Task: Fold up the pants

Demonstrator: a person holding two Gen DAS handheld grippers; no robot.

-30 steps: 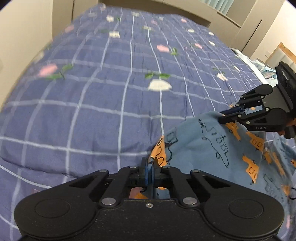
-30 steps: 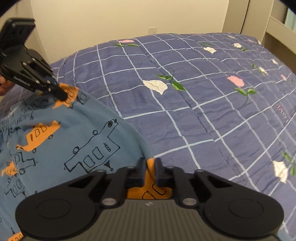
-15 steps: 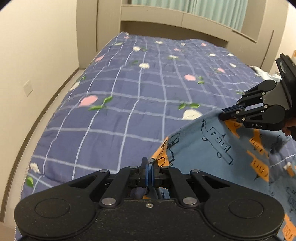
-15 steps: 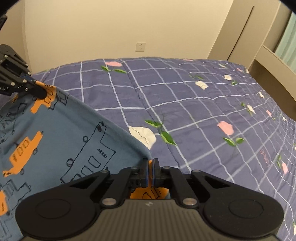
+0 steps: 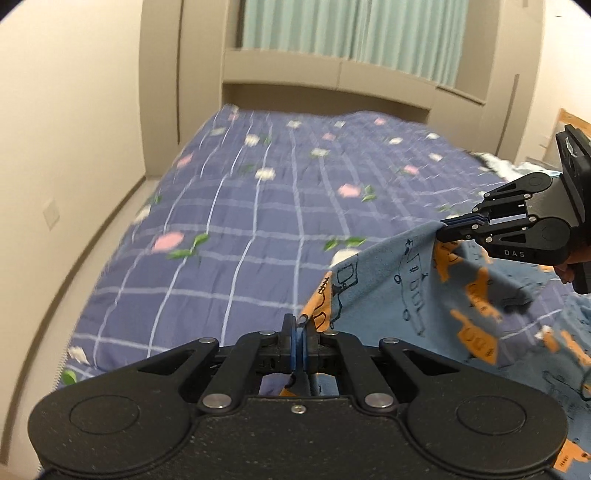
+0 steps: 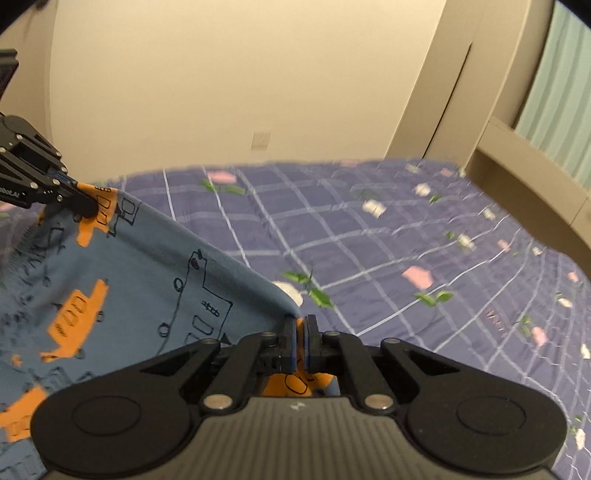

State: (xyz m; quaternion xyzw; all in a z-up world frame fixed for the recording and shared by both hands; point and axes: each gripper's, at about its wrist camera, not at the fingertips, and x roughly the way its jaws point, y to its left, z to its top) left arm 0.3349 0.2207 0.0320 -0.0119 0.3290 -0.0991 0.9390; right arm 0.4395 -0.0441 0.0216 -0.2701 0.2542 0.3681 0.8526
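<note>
Left wrist view showed the left gripper (image 5: pixel 299 334) pinching an orange-printed corner of the blue pants (image 5: pixel 399 295), while the right gripper (image 5: pixel 447 227), lettered "DAS" on its body, clamped the other corner, the edge stretched between them above the purple checked bedspread (image 5: pixel 240 236). Compared with a second ago, both cameras had tilted up and the pants rode higher off the bed, so the teal curtain (image 5: pixel 351 29) and beige built-in surround (image 5: pixel 332 74) had come into sight. Right wrist view showed the wall outlet (image 6: pixel 260 140) beyond.
</note>
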